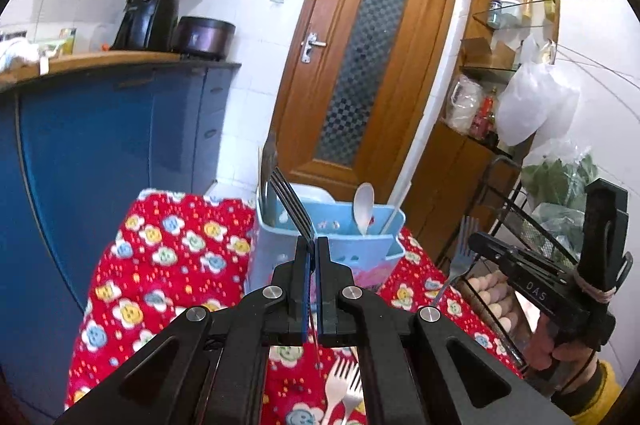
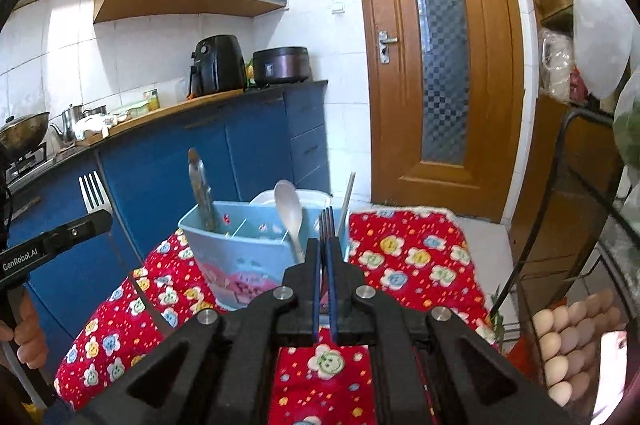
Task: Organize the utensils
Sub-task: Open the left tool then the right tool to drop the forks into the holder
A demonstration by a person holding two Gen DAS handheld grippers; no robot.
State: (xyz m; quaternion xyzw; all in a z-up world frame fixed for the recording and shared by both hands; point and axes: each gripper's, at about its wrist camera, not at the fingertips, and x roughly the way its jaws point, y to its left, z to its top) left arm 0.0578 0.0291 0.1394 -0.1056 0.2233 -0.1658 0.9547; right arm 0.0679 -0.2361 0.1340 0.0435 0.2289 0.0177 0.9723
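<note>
My left gripper [image 1: 313, 243] is shut on a dark fork [image 1: 290, 201] whose tines point up and left, just in front of the light blue utensil holder [image 1: 340, 249]. My right gripper [image 2: 325, 245] is shut on another fork [image 2: 326, 223], tines up, close to the holder [image 2: 240, 253]. A white spoon [image 2: 289, 211], a brown-handled utensil [image 2: 202, 193] and a pale chopstick [image 2: 347, 201] stand in the holder. Each gripper shows in the other view: the right one [image 1: 476, 241] with its fork [image 1: 466, 231], the left one [image 2: 105, 220] with its fork [image 2: 93, 191]. Two forks [image 1: 340, 385] lie on the cloth.
The holder stands on a table under a red floral cloth [image 2: 416, 257]. A white tub [image 2: 310, 197] sits behind the holder. A wire rack with eggs [image 2: 568, 337] is at the right. Blue cabinets [image 1: 120, 145] run along the left, and a wooden door [image 2: 440, 65] is behind.
</note>
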